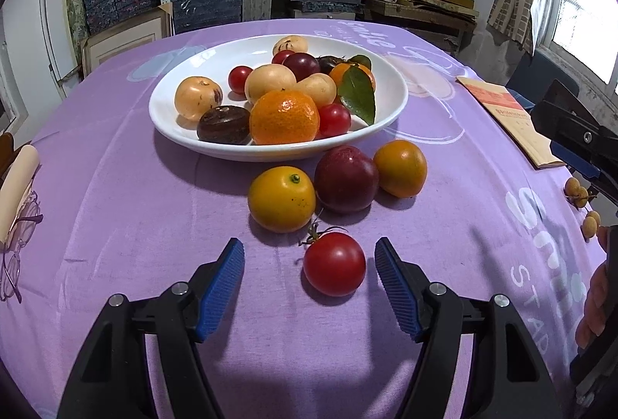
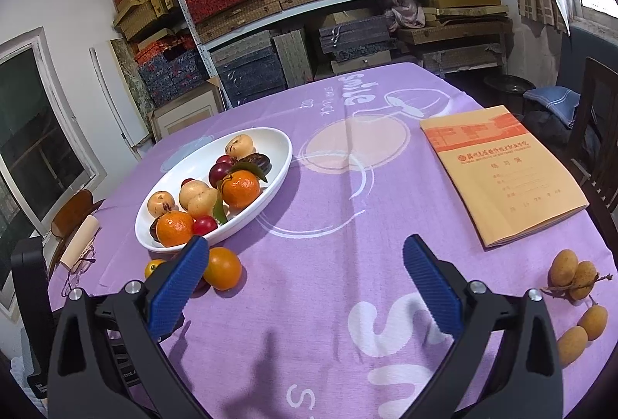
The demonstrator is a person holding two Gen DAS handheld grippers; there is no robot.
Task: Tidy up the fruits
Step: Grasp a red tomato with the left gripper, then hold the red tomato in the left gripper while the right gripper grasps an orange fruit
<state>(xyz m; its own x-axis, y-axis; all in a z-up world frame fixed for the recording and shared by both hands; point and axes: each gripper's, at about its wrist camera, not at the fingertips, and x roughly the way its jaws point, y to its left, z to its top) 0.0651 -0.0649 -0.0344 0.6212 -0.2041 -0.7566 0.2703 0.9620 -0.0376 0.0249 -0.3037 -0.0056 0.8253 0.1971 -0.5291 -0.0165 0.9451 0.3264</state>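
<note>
A white plate [image 1: 170, 121] on the purple cloth holds several fruits: oranges, pale round fruits, red and dark ones. In front of it lie a yellow-orange fruit [image 1: 281, 199], a dark red plum [image 1: 345, 178], an orange fruit [image 1: 400, 168] and a red tomato [image 1: 334, 263]. My left gripper [image 1: 309, 256] is open, with the tomato between its blue fingertips, nearer the right one and not touched. My right gripper [image 2: 305, 260] is open and empty over bare cloth, with the plate [image 2: 270, 145] to its left. Small yellow-brown fruits [image 2: 571, 274] lie on a twig at its right.
An orange notebook [image 2: 506, 175] lies at the right side of the table. Rolled paper [image 2: 79, 239] and glasses [image 2: 79, 274] lie at the left edge. Shelves of boxes stand behind the table. A dark chair [image 2: 598, 133] stands at the right.
</note>
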